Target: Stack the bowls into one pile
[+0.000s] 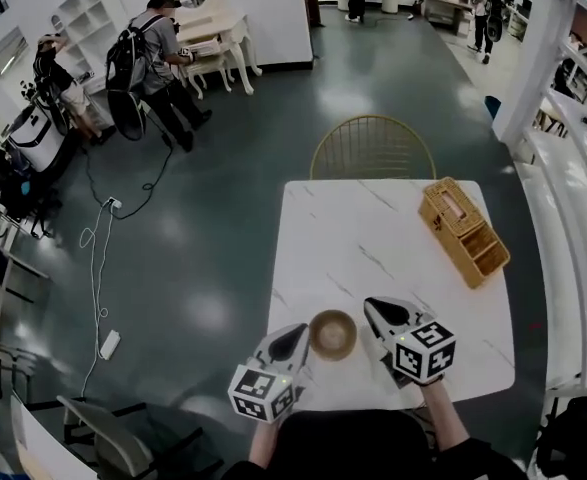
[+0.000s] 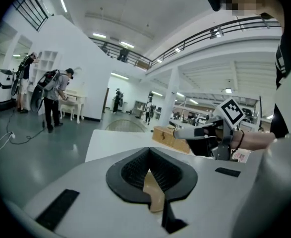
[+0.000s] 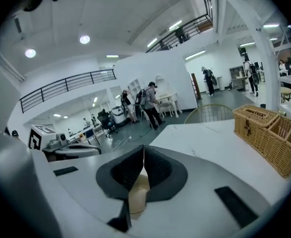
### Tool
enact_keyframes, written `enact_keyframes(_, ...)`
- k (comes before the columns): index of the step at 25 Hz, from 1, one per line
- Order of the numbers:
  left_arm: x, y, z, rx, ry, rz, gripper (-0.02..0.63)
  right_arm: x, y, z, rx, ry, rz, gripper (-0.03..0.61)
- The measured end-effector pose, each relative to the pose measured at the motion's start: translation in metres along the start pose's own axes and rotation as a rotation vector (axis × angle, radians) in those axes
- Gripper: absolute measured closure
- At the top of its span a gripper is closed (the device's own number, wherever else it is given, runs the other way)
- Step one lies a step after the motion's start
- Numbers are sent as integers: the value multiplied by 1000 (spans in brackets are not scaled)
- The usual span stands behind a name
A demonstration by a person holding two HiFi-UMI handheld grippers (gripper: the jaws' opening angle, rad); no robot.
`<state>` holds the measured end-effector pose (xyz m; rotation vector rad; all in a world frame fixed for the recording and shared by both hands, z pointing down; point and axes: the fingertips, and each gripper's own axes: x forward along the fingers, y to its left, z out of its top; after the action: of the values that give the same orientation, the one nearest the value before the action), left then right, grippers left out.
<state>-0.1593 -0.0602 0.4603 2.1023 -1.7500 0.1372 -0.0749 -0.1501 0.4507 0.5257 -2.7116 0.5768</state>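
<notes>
While two handheld grippers flank it at the near edge of the white marble table (image 1: 373, 238), a brown bowl (image 1: 333, 334) sits between them, just beside the tips of each. The left gripper (image 1: 301, 334) has its jaws pressed together at the tips. The right gripper (image 1: 370, 306) is closed the same way, pad against pad. A wicker basket (image 1: 463, 231) lies near the table's far right corner, well apart from the bowl. A gold wire chair (image 1: 373, 148) stands at the far side.
</notes>
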Motion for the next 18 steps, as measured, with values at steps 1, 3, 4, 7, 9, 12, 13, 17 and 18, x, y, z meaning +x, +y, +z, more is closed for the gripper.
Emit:
enact_keyframes(1,0,-2,6,9,-16,-1,600,-8,1,8,10,-50,12,562)
enact_keyframes(3,0,-5,19,24,-51,-1,600,-24,1,24,34,-140,28,562)
enact_keyframes(4,0,-6,26,31,-68,-2,600,-31,0,31,40,-176,29,562)
enact_keyframes(7,4,-10,42,56,-114,-9,600,-52,-7,47,28,-263,7,563)
enact_keyframes(9,6,-14,51,74,-137,-12,600,-64,-12,55,23,-311,-13,565)
enact_keyframes(12,8,-19,63,97,-166,-17,599,-83,-19,65,13,-372,-44,565)
enact_keyframes(13,8,-21,67,103,-176,-18,600,-89,-21,67,9,-388,-56,565)
enact_keyframes(17,5,-26,81,126,-218,-16,600,-110,-28,77,-16,-435,-109,565)
enact_keyframes(18,4,-26,85,130,-231,-14,600,-114,-29,79,-24,-444,-121,565)
